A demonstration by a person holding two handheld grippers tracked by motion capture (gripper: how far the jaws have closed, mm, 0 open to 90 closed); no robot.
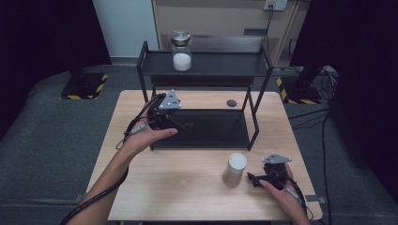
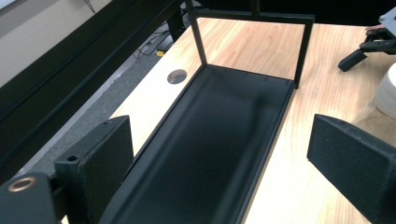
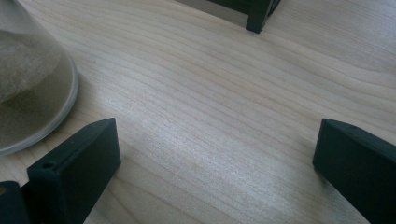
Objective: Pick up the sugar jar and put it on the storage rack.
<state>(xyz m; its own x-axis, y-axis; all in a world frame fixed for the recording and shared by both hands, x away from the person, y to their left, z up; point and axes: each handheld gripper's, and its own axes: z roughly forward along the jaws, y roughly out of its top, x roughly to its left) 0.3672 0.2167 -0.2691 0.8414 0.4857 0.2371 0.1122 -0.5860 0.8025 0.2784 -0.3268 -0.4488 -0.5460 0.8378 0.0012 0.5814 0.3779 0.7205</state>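
A glass jar of white powder with a metal lid stands on the top tier of a black two-tier shelf rack. A second jar with a white lid stands on the wooden table, holding sandy powder. My left gripper hovers open over the left end of the rack's lower tray, with nothing between its jaws. My right gripper rests low on the table just right of the white-lidded jar, open and empty, apart from the jar.
A round cable hole sits in the table behind the rack. The rack's front right leg stands ahead of the right gripper. Dark curtains and stand bases with hazard stripes flank the table.
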